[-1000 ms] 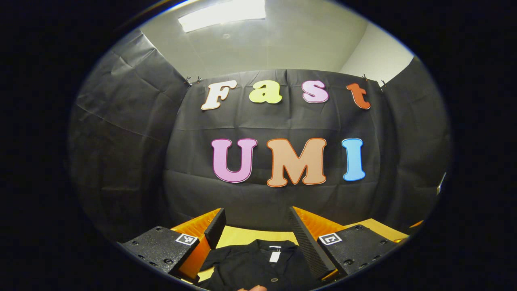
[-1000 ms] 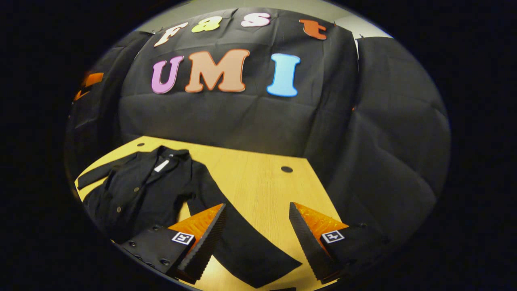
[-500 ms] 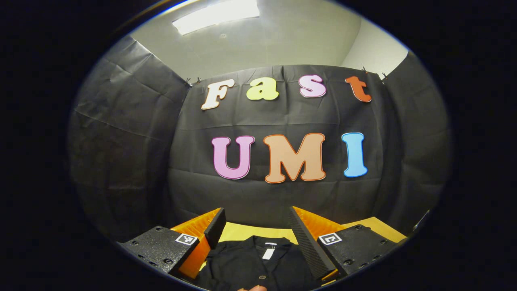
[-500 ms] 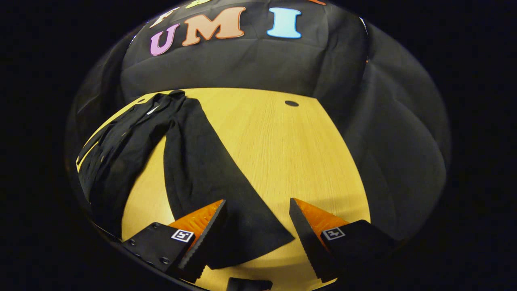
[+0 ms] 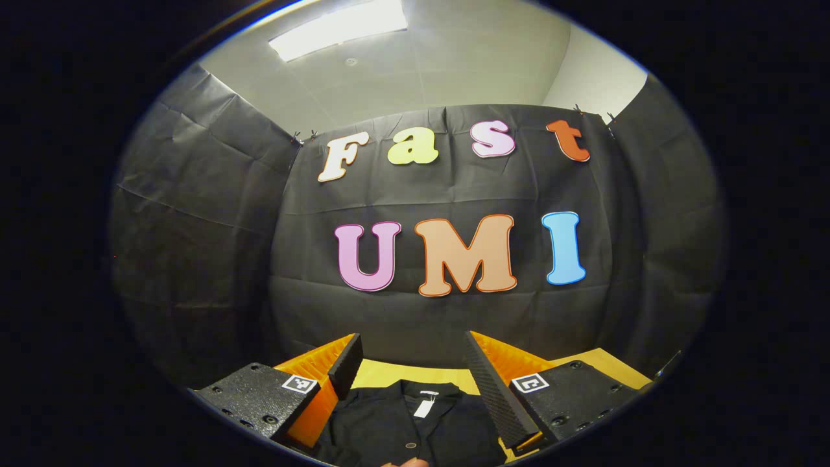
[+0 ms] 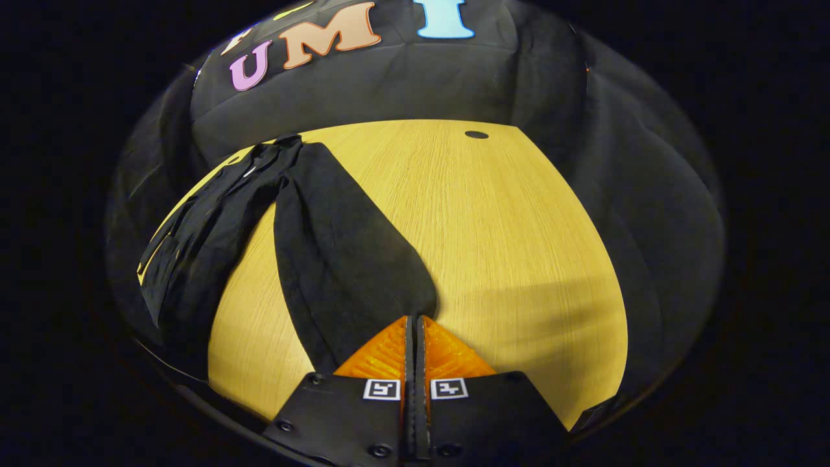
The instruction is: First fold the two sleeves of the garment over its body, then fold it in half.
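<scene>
A black buttoned garment (image 6: 214, 214) lies on the wooden table (image 6: 506, 214) at the left of the right gripper view. Its long sleeve (image 6: 337, 246) runs down across the wood to my right gripper (image 6: 413, 319). That gripper's fingers are closed together on the sleeve's cuff end. In the left gripper view the garment's collar with a white tag (image 5: 415, 415) lies below my left gripper (image 5: 412, 353). The left gripper is open and held above the garment, holding nothing.
A small dark hole (image 6: 476, 134) sits in the table near its far edge. Black cloth walls (image 5: 207, 246) close the booth on three sides. Bare wood stretches to the right of the sleeve.
My right gripper has moved down onto the sleeve's end and gone from open to shut on it. The left gripper has barely shifted and stays open.
</scene>
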